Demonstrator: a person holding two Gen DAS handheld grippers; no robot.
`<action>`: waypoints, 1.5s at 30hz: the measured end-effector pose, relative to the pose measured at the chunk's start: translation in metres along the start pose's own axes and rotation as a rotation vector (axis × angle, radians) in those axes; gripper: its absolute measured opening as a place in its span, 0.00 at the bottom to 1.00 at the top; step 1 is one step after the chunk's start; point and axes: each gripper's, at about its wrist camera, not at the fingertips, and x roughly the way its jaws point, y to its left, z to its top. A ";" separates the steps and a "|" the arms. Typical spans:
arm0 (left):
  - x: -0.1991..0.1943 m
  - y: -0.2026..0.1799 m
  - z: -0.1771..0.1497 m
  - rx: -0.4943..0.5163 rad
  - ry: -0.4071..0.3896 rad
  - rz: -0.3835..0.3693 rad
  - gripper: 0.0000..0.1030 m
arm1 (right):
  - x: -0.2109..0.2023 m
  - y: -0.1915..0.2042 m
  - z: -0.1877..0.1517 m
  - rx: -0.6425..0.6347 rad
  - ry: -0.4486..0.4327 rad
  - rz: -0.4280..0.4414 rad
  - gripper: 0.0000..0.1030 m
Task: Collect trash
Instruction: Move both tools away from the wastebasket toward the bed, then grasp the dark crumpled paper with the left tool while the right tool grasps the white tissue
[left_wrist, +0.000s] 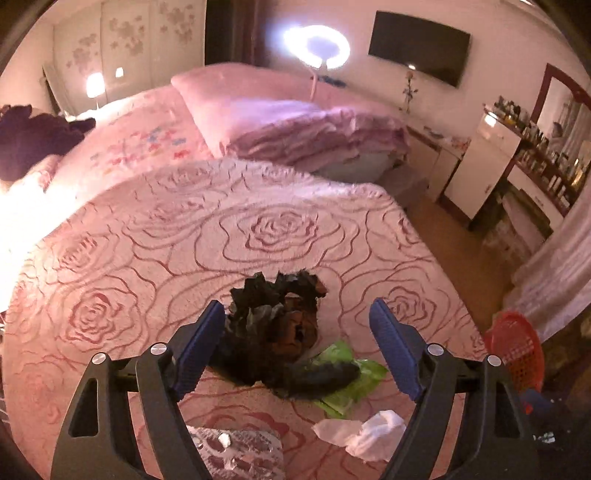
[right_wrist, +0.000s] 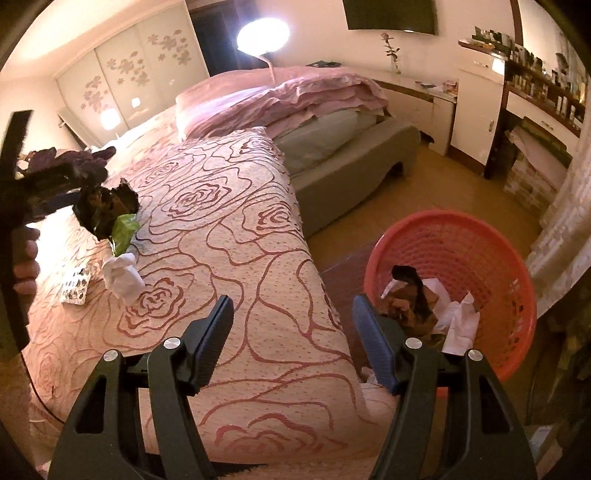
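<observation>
The left gripper (left_wrist: 297, 325) hangs over the bed (left_wrist: 258, 229) with its jaws apart around a dark crumpled wrapper (left_wrist: 277, 317), probably to take it next; I cannot tell if one jaw touches it. Beside the wrapper lie a green wrapper (left_wrist: 347, 387), a white tissue (left_wrist: 365, 435) and a blister pack (left_wrist: 236, 454). The right gripper (right_wrist: 291, 321), jaws apart and empty, waits farther from the wrapper near the red basket (right_wrist: 480, 236) on the floor, which already holds trash.

No text, label, brand, number or sign can be read in either view. The bottles and boxes on the shelves (right_wrist: 546, 88) at the right are too small and blurred, and the blister pack (right_wrist: 75, 286) shows no print.
</observation>
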 end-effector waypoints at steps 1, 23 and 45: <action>0.004 0.002 0.000 -0.002 0.007 -0.002 0.75 | 0.000 0.000 0.000 -0.001 0.001 -0.001 0.63; -0.002 0.033 -0.005 -0.066 -0.026 -0.031 0.32 | 0.009 0.036 0.010 -0.084 0.015 0.032 0.63; -0.065 0.075 -0.029 -0.137 -0.125 -0.027 0.33 | 0.044 0.145 0.022 -0.344 0.049 0.215 0.63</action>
